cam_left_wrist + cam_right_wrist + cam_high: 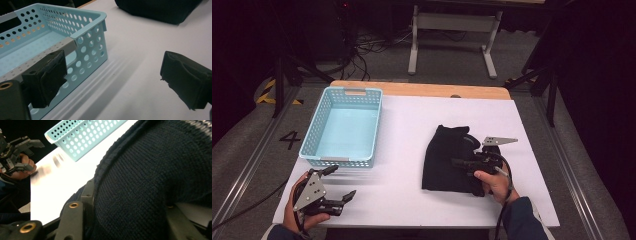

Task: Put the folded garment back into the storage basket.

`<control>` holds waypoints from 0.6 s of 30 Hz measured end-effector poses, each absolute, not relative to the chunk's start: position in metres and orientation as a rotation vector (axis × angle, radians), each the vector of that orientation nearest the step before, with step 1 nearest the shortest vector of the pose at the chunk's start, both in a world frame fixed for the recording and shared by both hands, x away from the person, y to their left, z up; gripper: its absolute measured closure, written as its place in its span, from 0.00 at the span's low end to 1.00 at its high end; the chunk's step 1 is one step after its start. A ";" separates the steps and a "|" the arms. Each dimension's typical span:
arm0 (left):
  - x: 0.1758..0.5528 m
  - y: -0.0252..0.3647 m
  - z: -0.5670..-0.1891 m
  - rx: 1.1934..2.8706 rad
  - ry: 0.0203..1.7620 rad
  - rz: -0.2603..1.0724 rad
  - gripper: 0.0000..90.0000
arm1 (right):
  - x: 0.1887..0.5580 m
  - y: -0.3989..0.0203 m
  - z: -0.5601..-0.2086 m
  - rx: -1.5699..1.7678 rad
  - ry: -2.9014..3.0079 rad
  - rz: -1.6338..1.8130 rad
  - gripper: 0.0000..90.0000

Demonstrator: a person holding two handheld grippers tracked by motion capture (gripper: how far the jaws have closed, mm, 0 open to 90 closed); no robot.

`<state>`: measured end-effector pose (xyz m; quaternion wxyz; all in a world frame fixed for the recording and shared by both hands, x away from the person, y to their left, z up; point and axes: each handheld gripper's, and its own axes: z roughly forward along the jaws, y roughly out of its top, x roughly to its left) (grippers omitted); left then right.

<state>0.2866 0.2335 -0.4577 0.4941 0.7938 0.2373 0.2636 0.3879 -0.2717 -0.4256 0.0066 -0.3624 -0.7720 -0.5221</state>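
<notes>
dark knitted garment (449, 159) lies folded on the white worktop (402, 130), right of centre, well apart from the light blue perforated basket (343, 126) at the left. right tool (467, 163) is on its near right edge, jaws clamped on the knit. left tool (336, 184) sits near the basket's front corner, jaws apart, holding nothing.

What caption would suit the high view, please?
Right tongs on a folded dark sweater; left tongs open beside a blue basket.
</notes>
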 end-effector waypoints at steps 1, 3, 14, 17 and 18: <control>0.286 0.234 -0.458 1.924 0.576 0.639 0.09 | 0.387 -0.270 -0.423 -1.131 -2.418 -1.645 0.66; 0.286 0.234 -0.458 1.917 0.576 0.635 0.09 | 0.384 -0.266 -0.417 -1.114 -2.425 -1.664 0.66; 0.285 0.232 -0.459 1.926 0.575 0.638 0.09 | 0.378 -0.249 -0.388 -1.056 -2.424 -1.826 0.65; 0.285 0.232 -0.460 1.929 0.576 0.633 0.09 | 0.379 -0.247 -0.383 -1.061 -2.425 -1.848 0.65; 0.285 0.232 -0.460 1.931 0.574 0.637 0.09 | 0.380 -0.246 -0.381 -1.060 -2.425 -1.859 0.65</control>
